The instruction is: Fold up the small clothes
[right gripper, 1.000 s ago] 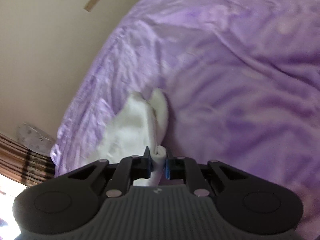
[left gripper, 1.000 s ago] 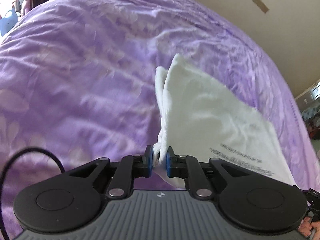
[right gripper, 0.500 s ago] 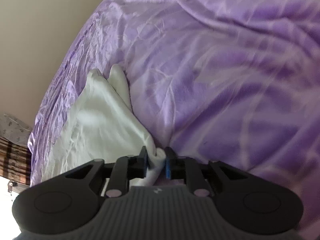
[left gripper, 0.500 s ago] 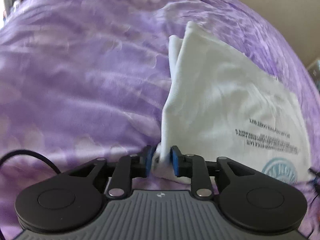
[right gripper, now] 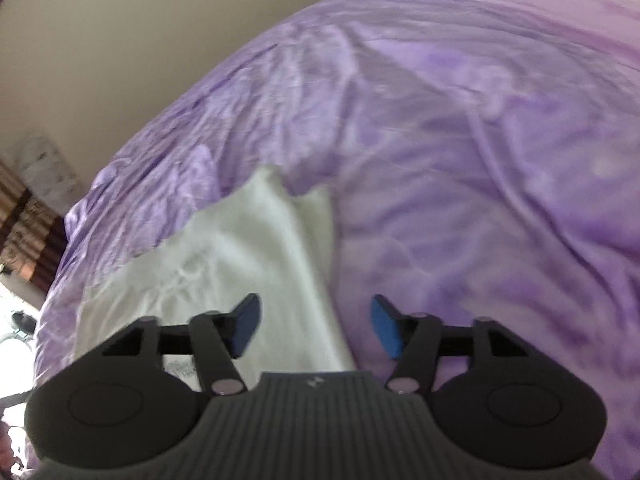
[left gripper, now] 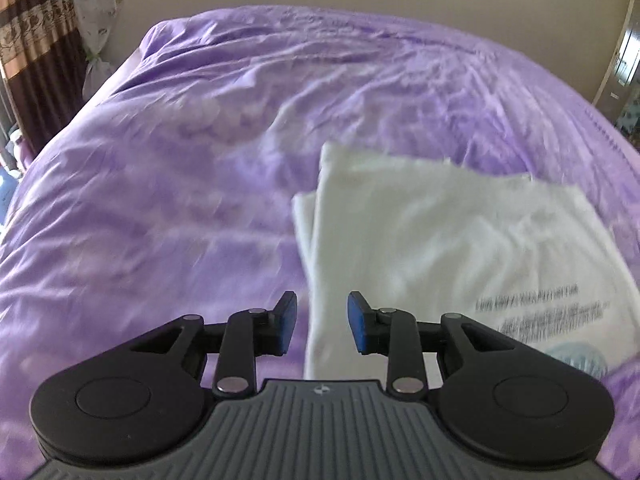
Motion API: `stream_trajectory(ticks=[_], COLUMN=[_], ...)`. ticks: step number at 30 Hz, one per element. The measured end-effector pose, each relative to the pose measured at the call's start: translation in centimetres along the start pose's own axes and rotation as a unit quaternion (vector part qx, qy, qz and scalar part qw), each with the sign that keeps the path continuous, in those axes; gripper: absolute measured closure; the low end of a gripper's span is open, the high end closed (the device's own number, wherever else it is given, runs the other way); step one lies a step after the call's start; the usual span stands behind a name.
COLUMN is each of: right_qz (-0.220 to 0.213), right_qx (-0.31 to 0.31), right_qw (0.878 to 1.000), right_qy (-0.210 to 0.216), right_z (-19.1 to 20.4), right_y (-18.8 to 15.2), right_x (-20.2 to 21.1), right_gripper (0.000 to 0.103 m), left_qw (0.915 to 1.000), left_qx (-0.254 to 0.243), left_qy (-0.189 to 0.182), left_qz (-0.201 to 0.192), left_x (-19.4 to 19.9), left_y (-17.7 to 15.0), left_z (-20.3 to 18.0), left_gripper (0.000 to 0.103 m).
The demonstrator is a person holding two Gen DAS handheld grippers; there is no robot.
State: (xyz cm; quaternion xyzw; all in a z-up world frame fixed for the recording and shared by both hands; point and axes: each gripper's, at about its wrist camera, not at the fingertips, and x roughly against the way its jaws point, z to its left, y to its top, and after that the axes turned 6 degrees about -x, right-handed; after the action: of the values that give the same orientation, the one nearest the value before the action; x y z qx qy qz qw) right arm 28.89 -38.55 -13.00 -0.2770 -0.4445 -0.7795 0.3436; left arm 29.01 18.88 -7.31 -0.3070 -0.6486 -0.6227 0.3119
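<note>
Two grippers hang over the white T-shirt (left gripper: 432, 248), and we take that garment as our landmark. Nearest us in the left wrist view, the left gripper (left gripper: 322, 322) has its blue pads apart, the jaws having just been opening; the shirt's near left edge shows in the gap, but the pads do not press on it. In the right wrist view the right gripper (right gripper: 316, 326) stands wider, its jaws also having just been opening, with the shirt's right edge (right gripper: 320, 280) lying below the gap and nothing clamped.

We read both releases as deliberate: the fold looks laid, and the cloth is let go so that it settles flat on the purple bedspread (left gripper: 160, 200) rather than being dragged back.

Beyond the fingers, the shirt lies folded on the bedspread, one layer over another, with a narrow strip of the lower layer (left gripper: 304, 220) peeping out along its left side. Its printed text (left gripper: 532, 312) sits at the near right of the shirt, though blur keeps us from reading it. The shirt's long axis seems to run away from us toward the far wall; motion blur makes that uncertain. Past the shirt's far edge the bedspread runs on, rumpled, and left of it a patterned curtain (left gripper: 36, 40) hangs.
</note>
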Motion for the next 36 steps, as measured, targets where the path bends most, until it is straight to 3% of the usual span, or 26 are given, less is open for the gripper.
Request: stream_trajectory(ticks=[5, 13, 15, 17, 18, 21, 25, 31, 36], right_qz=[0.024, 0.046, 0.05, 0.063, 0.066, 0.061, 0.066, 0.074, 0.06], right_qx=[-0.002, -0.036, -0.044, -0.047, -0.042, -0.021, 0.007, 0.08, 0.109], right_qw=[1.0, 0.996, 0.994, 0.992, 0.992, 0.994, 0.996, 0.994, 0.991], right_qy=[0.018, 0.064, 0.082, 0.095, 0.098, 0.091, 0.067, 0.028, 0.044], right_z=[0.1, -2.3, -2.8, -3.0, -2.9, -1.8, 1.5, 11.4, 19.6], right_y=[2.1, 4.9, 5.2, 5.4, 5.4, 5.7, 6.6, 7.4, 6.4], right_x=[-5.4, -11.9, -12.9, -13.8, -14.0, -13.3, -11.1, -7.0, -4.6], right_gripper=[0.037, 0.039, 0.052, 0.08, 0.087, 0.092, 0.094, 0.095, 0.095], left_qw=[1.0, 0.9994, 0.9993, 0.9993, 0.9992, 0.999, 0.9996, 0.9998, 0.9995], left_qx=[0.002, -0.028, -0.028, -0.028, -0.028, -0.034, -0.023, 0.004, 0.011], left_qy=[-0.007, -0.013, -0.013, -0.011, -0.01, -0.009, -0.008, -0.018, -0.029], left_qz=[-0.002, 0.018, 0.021, 0.025, 0.026, 0.027, 0.017, -0.002, -0.008], left_x=[-3.5, -8.1, -8.9, -9.5, -9.7, -9.7, -8.2, -5.0, -2.3], left_y=[2.2, 3.1, 3.1, 3.2, 3.2, 3.3, 3.3, 2.7, 1.5], left_z=[-1.6, -3.6, -4.0, -4.2, -4.3, -4.1, -3.3, -1.8, -0.7], left_gripper=[0.067, 0.067, 0.067, 0.067, 0.067, 0.067, 0.067, 0.067, 0.067])
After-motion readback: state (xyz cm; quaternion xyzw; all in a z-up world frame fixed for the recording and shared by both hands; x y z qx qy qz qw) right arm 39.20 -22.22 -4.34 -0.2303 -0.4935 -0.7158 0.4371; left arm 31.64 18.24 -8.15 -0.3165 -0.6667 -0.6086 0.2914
